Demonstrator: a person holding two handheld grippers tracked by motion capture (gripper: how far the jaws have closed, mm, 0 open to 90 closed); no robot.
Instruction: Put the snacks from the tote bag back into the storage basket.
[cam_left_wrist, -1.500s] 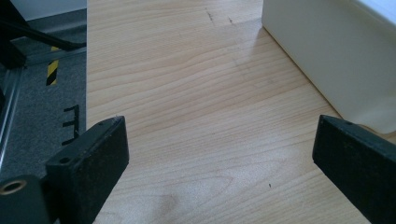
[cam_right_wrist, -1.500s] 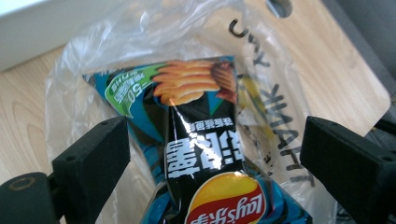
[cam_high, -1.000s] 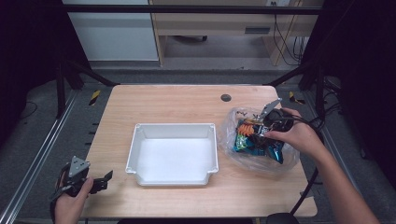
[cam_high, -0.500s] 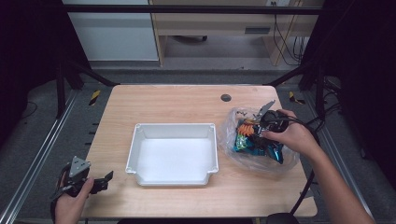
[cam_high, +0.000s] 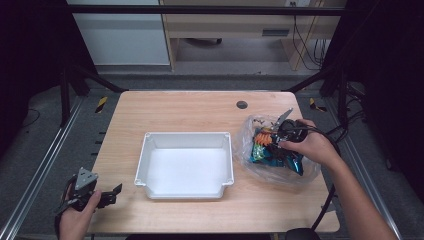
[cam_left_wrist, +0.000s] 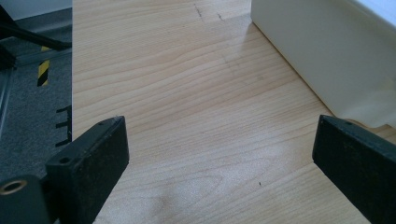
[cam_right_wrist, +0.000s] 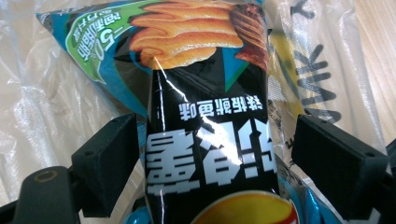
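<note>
crisp packet (cam_right_wrist: 205, 140) – in clear plastic bag (cam_high: 305, 172), right of white tray (cam_high: 150, 165) | light, crinkly, slippery, crushable – pinch the flat middle | right gripper (cam_right_wrist: 215, 158) jaws apart, straddling it, just reopening | left gripper (cam_left_wrist: 219, 154) agape, holding nothing

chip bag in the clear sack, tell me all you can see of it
The chip bag is glossy foil, black and blue with white lettering, a green patch and pictured ridged chips. It lies in the clear sack at the table's right, among other packs. The right claw straddles it, jaws open at either side, the left one about touching its edge.
</note>
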